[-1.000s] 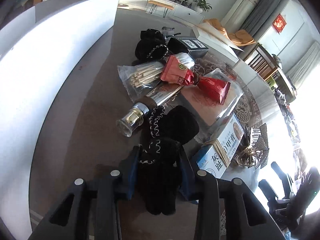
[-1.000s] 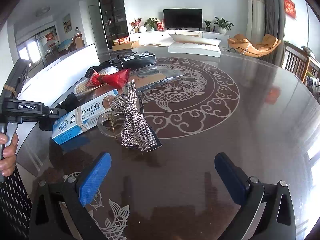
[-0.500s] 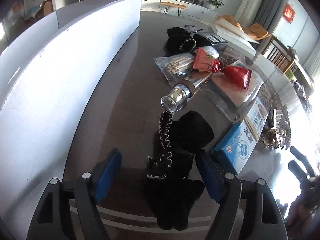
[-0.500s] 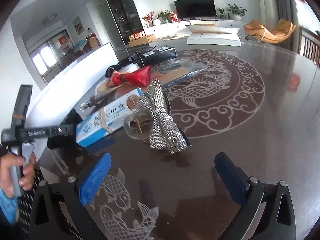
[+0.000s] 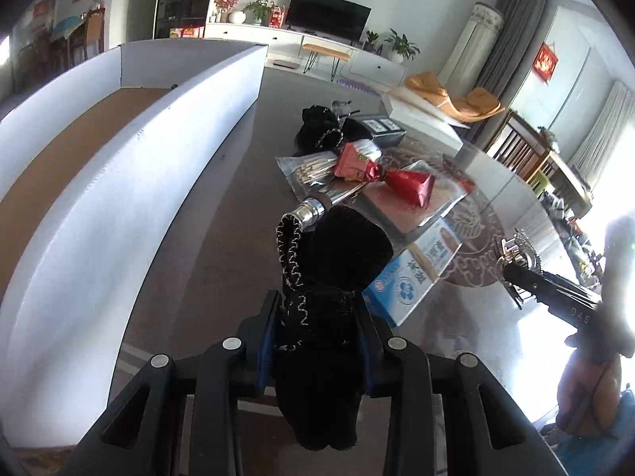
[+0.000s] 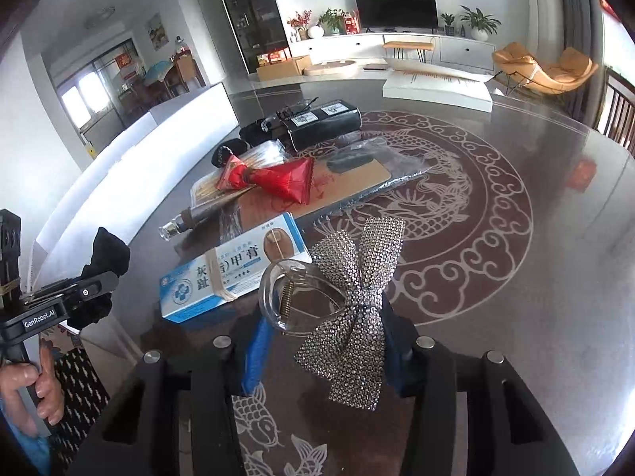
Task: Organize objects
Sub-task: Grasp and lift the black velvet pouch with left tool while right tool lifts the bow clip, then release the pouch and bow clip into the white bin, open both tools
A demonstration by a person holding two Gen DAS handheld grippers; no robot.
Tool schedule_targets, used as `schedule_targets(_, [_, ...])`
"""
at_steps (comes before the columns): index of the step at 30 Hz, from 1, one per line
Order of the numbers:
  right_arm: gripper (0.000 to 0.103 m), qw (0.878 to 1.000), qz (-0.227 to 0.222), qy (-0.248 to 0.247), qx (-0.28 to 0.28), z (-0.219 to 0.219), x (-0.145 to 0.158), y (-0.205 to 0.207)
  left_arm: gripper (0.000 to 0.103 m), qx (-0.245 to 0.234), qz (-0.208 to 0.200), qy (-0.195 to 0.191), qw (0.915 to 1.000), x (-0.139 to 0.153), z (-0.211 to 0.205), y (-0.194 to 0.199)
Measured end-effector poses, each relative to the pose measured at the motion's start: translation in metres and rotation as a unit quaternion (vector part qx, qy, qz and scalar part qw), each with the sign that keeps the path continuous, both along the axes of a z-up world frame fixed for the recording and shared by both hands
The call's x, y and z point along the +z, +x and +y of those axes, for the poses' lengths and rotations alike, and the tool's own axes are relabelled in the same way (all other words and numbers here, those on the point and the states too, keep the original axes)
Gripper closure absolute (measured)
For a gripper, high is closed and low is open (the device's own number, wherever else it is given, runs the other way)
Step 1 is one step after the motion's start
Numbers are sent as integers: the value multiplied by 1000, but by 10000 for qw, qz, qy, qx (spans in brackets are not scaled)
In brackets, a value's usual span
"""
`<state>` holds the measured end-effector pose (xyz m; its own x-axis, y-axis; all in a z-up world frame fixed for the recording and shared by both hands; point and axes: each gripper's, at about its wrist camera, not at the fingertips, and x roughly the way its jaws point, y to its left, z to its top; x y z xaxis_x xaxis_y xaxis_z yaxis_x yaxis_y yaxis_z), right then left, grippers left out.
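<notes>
My left gripper (image 5: pixel 317 341) is shut on a black velvet pouch (image 5: pixel 329 277) with a beaded cord and holds it above the table, beside the white box (image 5: pixel 131 182). It also shows at the left of the right wrist view (image 6: pixel 99 273). My right gripper (image 6: pixel 321 341) is shut on a silver rhinestone bow hair clip (image 6: pixel 353 309) with a clear claw, lifted just over the table. A blue-and-white ointment carton (image 6: pixel 234 269) lies just beyond the clip.
On the dark patterned table (image 6: pixel 516 277) lie red snack packets (image 6: pixel 281 178), a bag of sticks (image 5: pixel 313 166), a glass bottle (image 6: pixel 190 218), a flat cardboard pack in plastic (image 6: pixel 357 178), a black case (image 6: pixel 325 123) and another black pouch (image 5: pixel 317 127).
Both grippers, open half a second ago, have closed: the left on the black pouch, the right on the bow clip. Both objects are now lifted.
</notes>
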<state>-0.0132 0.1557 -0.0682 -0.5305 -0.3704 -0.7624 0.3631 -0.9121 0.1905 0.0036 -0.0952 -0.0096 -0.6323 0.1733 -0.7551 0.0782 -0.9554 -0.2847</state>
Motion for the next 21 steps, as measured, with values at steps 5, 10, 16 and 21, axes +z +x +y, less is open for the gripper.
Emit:
schedule_targets(5, [55,9969,227,-509,561,-45,47,9,70,434,543,313,9971,55,-47,24])
schedule_targets(10, [55,9778,363,-1077,1759,-162,90,18,70,1325,557,-48,9896,84,-136,29])
schedule_targets(16, [55,9534,227,-1084,2808,-307,94,25,70,2067,-152,-252,9780,57,-220,19])
schedule_targets(21, [34,9547,-345,-721,2866,-372,57,5,48,2220,-448,-42,9740,30,-248,16])
